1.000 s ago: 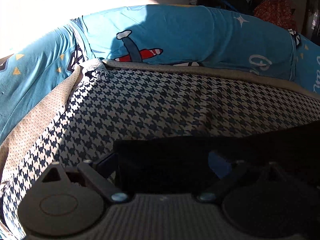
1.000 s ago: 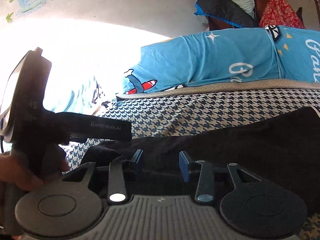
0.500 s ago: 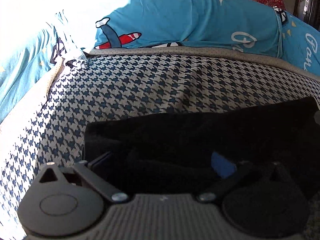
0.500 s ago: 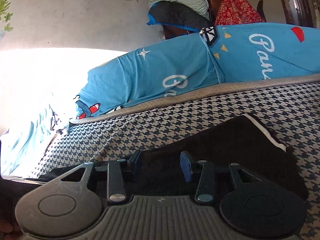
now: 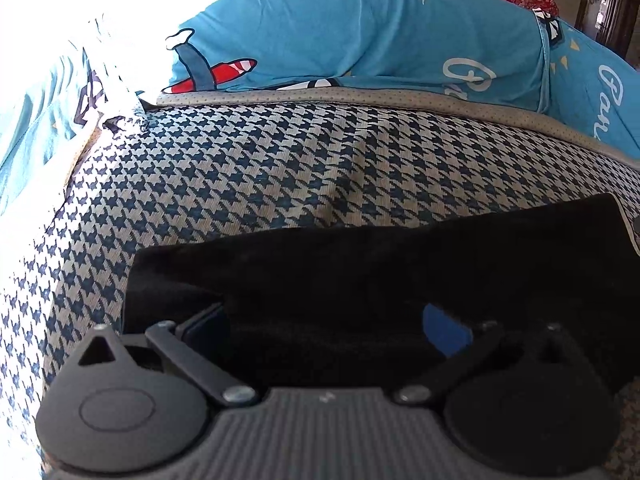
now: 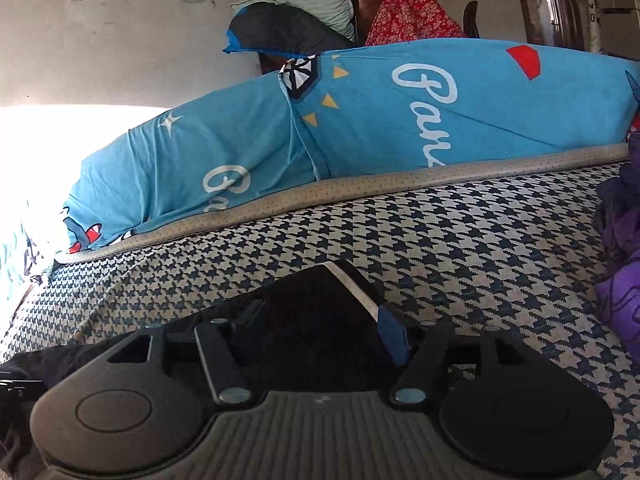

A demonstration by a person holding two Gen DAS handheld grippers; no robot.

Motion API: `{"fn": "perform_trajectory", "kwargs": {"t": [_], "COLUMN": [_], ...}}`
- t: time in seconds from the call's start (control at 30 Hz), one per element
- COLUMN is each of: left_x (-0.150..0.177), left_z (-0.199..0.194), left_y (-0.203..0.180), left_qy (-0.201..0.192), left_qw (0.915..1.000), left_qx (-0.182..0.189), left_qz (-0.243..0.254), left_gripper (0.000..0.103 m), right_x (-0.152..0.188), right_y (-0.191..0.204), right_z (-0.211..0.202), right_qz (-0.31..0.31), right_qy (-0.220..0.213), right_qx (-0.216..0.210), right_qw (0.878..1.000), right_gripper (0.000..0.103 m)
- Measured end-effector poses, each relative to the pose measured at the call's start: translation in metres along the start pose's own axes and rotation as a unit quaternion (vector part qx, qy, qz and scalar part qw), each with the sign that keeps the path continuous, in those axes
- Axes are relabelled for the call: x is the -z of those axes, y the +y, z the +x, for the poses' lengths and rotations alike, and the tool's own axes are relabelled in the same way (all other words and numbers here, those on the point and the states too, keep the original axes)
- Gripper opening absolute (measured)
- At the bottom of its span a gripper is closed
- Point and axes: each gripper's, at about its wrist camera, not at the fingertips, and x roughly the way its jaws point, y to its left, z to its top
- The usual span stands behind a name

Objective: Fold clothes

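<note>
A black garment (image 5: 380, 256) lies folded flat on the houndstooth sofa seat (image 5: 260, 168). My left gripper (image 5: 326, 326) is open, its blue-padded fingers spread wide over the garment's left end. In the right wrist view the same black garment (image 6: 316, 304) shows its right end with a white trim edge. My right gripper (image 6: 324, 334) is open over that end, one blue pad by the white trim.
Blue cushions (image 6: 360, 120) with plane and lettering prints line the sofa back. A purple garment (image 6: 620, 260) lies on the seat at the right. A dark item and red floral cloth (image 6: 412, 20) are piled behind the sofa.
The right gripper swung right to the garment's trimmed end and its fingers spread wider. The left gripper pulled back, showing the garment's whole left end. The left gripper has left the right view.
</note>
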Motion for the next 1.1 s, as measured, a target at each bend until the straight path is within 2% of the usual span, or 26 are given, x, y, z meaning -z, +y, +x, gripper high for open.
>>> {"fn": "perform_trajectory", "kwargs": {"t": [0.1, 0.17, 0.33, 0.43, 0.5, 0.63, 0.83, 0.93, 1.03, 1.1], "left_x": [0.0, 0.0, 0.001, 0.002, 0.002, 0.002, 0.004, 0.004, 0.004, 0.004], "left_z": [0.003, 0.005, 0.009, 0.011, 0.012, 0.013, 0.015, 0.015, 0.015, 0.015], "left_y": [-0.005, -0.008, -0.01, -0.01, -0.01, -0.01, -0.01, -0.007, -0.006, -0.006], "left_qy": [0.001, 0.001, 0.011, 0.015, 0.016, 0.017, 0.022, 0.025, 0.025, 0.025], "left_qw": [1.0, 0.9999, 0.9998, 0.9997, 0.9997, 0.9997, 0.9996, 0.9996, 0.9996, 0.9996], "left_qx": [0.0, 0.0, 0.01, 0.015, 0.014, 0.012, 0.012, 0.014, 0.014, 0.013], "left_qz": [0.009, 0.014, 0.014, 0.011, 0.013, 0.013, 0.012, 0.008, 0.005, 0.005], "left_gripper": [0.103, 0.103, 0.103, 0.103, 0.103, 0.103, 0.103, 0.103, 0.103, 0.103], "right_x": [0.001, 0.003, 0.012, 0.016, 0.017, 0.019, 0.023, 0.022, 0.018, 0.014], "right_y": [-0.018, -0.029, -0.045, -0.047, -0.044, -0.036, -0.039, -0.036, -0.039, -0.044], "right_z": [0.005, 0.011, 0.03, 0.033, 0.034, 0.036, 0.034, 0.034, 0.034, 0.034], "right_qz": [0.014, 0.026, 0.048, 0.044, 0.038, 0.009, 0.016, -0.008, -0.006, 0.005], "right_qy": [0.002, 0.008, 0.039, 0.039, 0.041, 0.042, 0.039, 0.043, 0.045, 0.037], "right_qx": [0.007, 0.0, -0.017, -0.036, -0.041, -0.035, -0.032, -0.03, -0.034, -0.047], "right_qw": [1.0, 1.0, 0.998, 0.998, 0.998, 0.998, 0.999, 0.999, 0.998, 0.998], "right_gripper": [0.065, 0.071, 0.074, 0.082, 0.081, 0.053, 0.034, 0.032, 0.034, 0.045]}}
